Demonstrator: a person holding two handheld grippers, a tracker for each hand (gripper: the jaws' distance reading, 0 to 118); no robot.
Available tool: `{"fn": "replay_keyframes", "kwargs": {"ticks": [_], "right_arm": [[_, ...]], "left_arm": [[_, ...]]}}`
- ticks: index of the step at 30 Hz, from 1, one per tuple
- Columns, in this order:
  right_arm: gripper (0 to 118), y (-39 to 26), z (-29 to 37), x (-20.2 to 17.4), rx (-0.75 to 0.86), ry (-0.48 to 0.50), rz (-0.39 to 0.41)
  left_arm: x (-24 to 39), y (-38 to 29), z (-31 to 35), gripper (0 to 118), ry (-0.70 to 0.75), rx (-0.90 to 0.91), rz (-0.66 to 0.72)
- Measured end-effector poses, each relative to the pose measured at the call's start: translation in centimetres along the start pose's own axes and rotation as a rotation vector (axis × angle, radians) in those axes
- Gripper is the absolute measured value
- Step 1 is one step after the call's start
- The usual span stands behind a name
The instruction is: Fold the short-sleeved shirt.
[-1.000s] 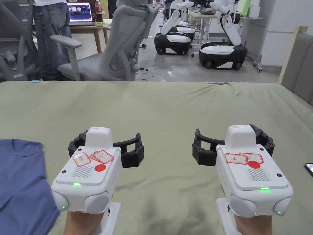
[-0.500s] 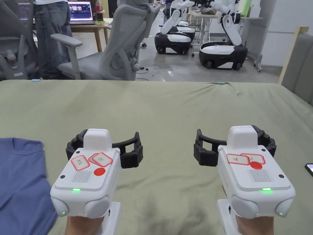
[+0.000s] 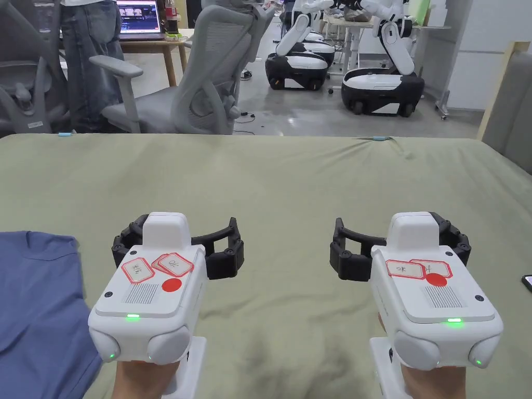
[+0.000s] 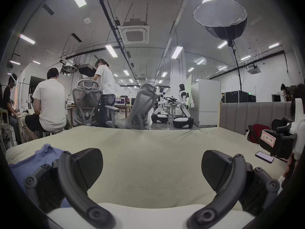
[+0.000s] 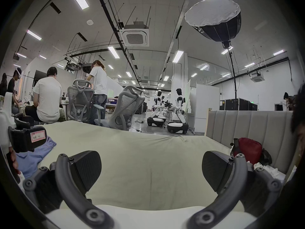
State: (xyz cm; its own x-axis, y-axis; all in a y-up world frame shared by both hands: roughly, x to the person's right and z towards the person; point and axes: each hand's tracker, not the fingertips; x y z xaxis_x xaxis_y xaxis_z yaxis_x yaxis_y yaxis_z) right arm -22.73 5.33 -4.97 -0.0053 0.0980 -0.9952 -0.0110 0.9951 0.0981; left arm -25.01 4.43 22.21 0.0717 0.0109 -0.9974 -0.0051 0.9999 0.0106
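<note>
A blue short-sleeved shirt (image 3: 36, 306) lies flat on the green cloth-covered surface (image 3: 280, 176) at the near left, partly cut off by the frame edge. My left gripper (image 3: 176, 241) hovers just right of the shirt, open, with nothing between its jaws. My right gripper (image 3: 400, 239) is level with it farther right, also open and empty. In the left gripper view the shirt (image 4: 34, 163) sits behind the left jaw, and the open gripper (image 4: 151, 168) faces bare cloth. The right gripper view shows the shirt (image 5: 33, 160) at far left beyond its own open gripper (image 5: 151, 168).
A phone (image 3: 527, 280) lies at the right edge of the surface. A red bag (image 5: 249, 148) rests against a grey padded panel (image 5: 247, 121) on the right. Beyond the far edge stand office chairs (image 3: 208, 72), wheeled robots (image 3: 382, 88) and several people.
The head camera has shifted slightly. Both grippers stay open in about the same place, and the shirt has not moved.
</note>
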Motion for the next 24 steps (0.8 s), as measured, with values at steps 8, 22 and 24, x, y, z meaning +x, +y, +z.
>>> {"fn": "replay_keyframes", "kwargs": {"ticks": [8,22,24], "right_arm": [[118,-0.16,0.17,0.41,-0.005,-0.005,0.009],[118,0.24,0.78,0.52,-0.004,-0.004,0.001],[118,-0.01,0.22,0.45,-0.006,0.003,0.000]], "left_arm": [[0.07,-0.10,0.28,118,-0.005,0.025,0.009],[0.33,-0.06,0.22,118,0.000,0.004,-0.002],[0.29,-0.16,0.18,118,0.003,0.004,0.001]]}}
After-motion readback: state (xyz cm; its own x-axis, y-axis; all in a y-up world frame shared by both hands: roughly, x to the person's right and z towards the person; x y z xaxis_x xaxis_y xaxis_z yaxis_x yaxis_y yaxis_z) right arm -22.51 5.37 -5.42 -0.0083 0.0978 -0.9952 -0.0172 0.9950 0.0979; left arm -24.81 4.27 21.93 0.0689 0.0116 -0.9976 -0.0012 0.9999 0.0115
